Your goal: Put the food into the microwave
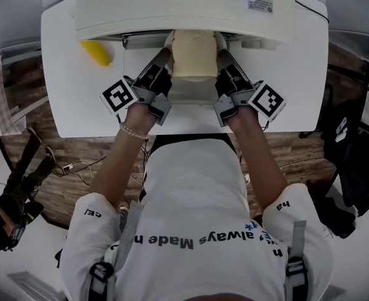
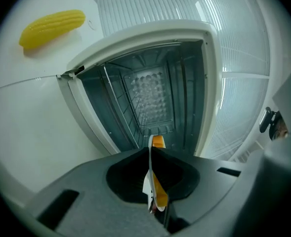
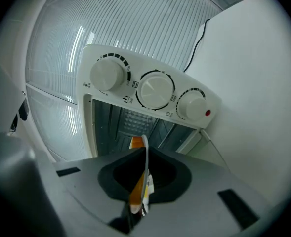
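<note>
At top centre, the left gripper (image 1: pixel 163 60) and right gripper (image 1: pixel 226 60) are each clamping the plate (image 2: pixel 149 153) rim, holding bread (image 1: pixel 195 54) before the open microwave (image 1: pixel 184 8).

Right gripper (image 3: pixel 145 151) low centre, jaws clamped on thin white-and-orange rim (image 3: pixel 138 191). Mid-frame behind: white microwave (image 3: pixel 130 68), 3 knobs (image 3: pixel 155 90) across panel, cavity open beneath.
</note>
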`<state>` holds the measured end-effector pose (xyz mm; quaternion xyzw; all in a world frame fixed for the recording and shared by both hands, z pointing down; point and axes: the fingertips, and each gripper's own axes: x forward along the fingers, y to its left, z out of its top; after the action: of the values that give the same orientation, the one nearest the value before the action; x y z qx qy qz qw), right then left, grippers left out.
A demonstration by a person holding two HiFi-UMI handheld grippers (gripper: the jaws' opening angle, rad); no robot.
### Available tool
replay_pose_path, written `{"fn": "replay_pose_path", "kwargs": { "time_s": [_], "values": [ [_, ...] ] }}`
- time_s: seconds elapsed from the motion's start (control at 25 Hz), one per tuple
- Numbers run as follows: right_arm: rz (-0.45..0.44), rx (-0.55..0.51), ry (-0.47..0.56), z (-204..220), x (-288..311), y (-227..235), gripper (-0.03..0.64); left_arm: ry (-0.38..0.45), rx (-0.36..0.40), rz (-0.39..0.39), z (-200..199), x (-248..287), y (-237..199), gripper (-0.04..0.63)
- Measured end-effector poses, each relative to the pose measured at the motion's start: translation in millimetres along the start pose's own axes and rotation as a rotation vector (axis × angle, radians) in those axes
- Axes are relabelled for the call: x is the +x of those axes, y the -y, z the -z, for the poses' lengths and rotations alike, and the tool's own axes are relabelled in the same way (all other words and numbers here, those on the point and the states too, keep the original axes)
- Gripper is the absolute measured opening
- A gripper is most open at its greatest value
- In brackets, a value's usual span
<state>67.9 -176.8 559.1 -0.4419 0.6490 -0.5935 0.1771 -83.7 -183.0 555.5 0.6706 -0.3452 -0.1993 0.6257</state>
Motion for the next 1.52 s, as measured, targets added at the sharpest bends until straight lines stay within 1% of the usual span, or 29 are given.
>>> {"fn": "replay_pose_path", "kwargs": {
  "time_s": [0.2,0.56,0.68,0.84,0.88,0.96,1.0,1.08,1.16,1.36,1.44,1.52],
  "values": [
    [0.032,0.020,-0.001,-7,25,21,0.023,0.002,-0.005,-0.014,-16,21,-20,0.020],
    [0.049,0.048,0.006,-9,32,37,0.025,0.019,-0.045,-0.035,-15,31,-36,0.020],
    [0.040,0.064,0.018,-10,33,38,0.025,0.034,-0.051,-0.029,-16,32,-34,0.020],
    [-0.005,0.077,0.035,-13,36,33,0.026,0.053,-0.057,-0.034,-21,32,-33,0.018],
    [-0.020,0.087,0.046,-15,36,31,0.039,0.060,-0.064,-0.035,-22,32,-34,0.018],
    [-0.059,0.116,0.068,-18,32,26,0.103,0.070,-0.079,-0.034,-25,34,-35,0.018],
    [-0.077,0.129,0.077,-17,28,23,0.114,0.072,-0.083,-0.032,-26,35,-35,0.018],
    [-0.101,0.138,0.080,-11,17,17,0.133,0.072,-0.085,-0.029,-26,36,-34,0.020],
    [-0.115,0.131,0.065,2,5,12,0.134,0.069,-0.087,-0.026,-26,37,-32,0.018],
    [-0.132,0.113,-0.024,46,2,8,0.133,0.060,-0.099,-0.022,-26,39,-32,0.020],
    [-0.124,0.106,-0.045,57,8,10,0.118,0.058,-0.103,-0.016,-27,40,-32,0.020],
    [-0.102,0.131,-0.036,60,14,16,0.078,0.061,-0.100,-0.012,-28,41,-31,0.020]
  ]
}}
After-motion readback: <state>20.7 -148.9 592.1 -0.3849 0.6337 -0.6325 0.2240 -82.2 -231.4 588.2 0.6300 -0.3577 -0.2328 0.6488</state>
